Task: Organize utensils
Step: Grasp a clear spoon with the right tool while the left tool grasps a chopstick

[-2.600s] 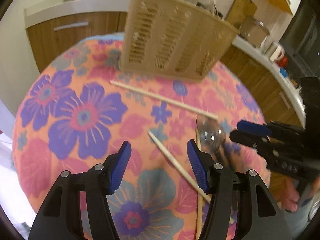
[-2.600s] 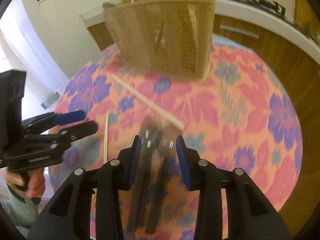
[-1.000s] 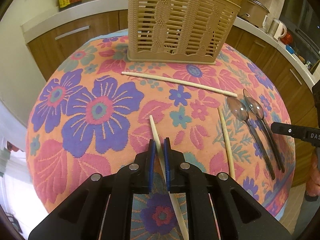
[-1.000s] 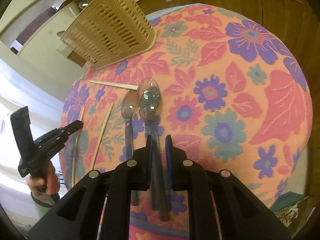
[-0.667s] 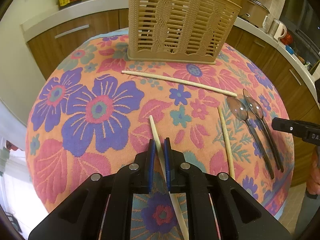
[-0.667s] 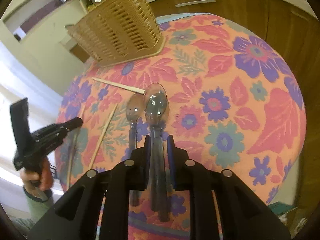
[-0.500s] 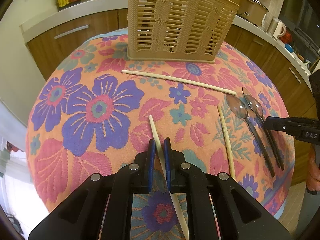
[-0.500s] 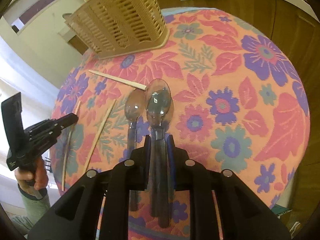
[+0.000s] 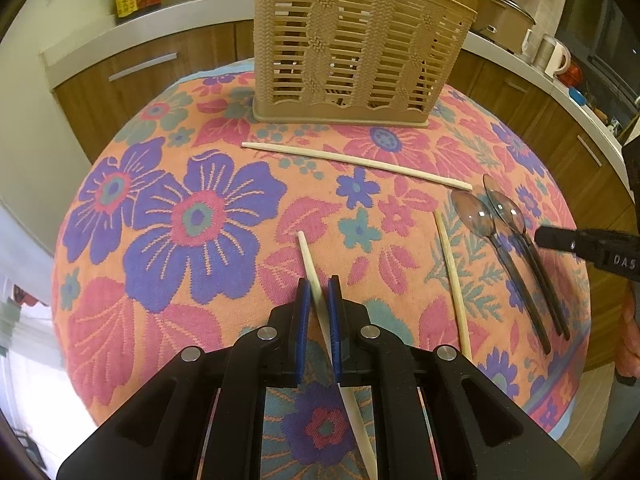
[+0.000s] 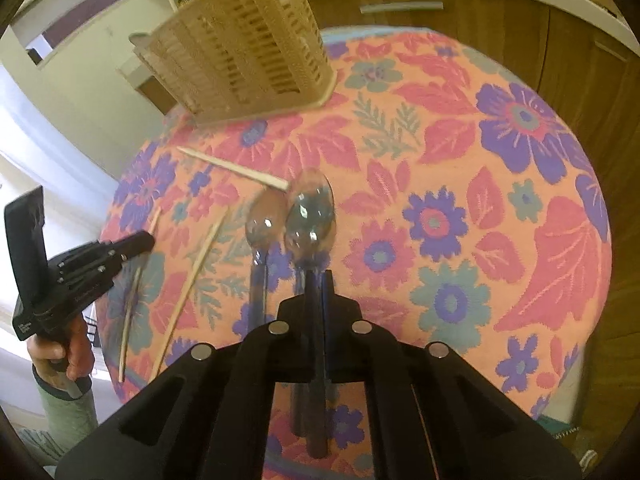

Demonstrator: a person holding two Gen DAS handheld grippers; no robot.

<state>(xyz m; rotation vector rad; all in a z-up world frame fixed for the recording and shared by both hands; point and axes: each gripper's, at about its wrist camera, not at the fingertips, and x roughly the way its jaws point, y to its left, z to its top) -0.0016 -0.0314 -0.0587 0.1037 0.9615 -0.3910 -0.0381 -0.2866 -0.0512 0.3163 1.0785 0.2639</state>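
On the floral tablecloth [image 9: 200,216], your left gripper [image 9: 319,296] pinches a chopstick [image 9: 310,264] and your right gripper [image 10: 316,280] clamps a clear spoon [image 10: 310,208]; next, lift both toward the beige basket [image 9: 352,52].

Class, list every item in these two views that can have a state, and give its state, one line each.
Left tool: shut on chopstick.
Right tool: shut on spoon.
Second spoon: lying loose on the tablecloth.
Two other chopsticks: lying loose.
Basket: upright.
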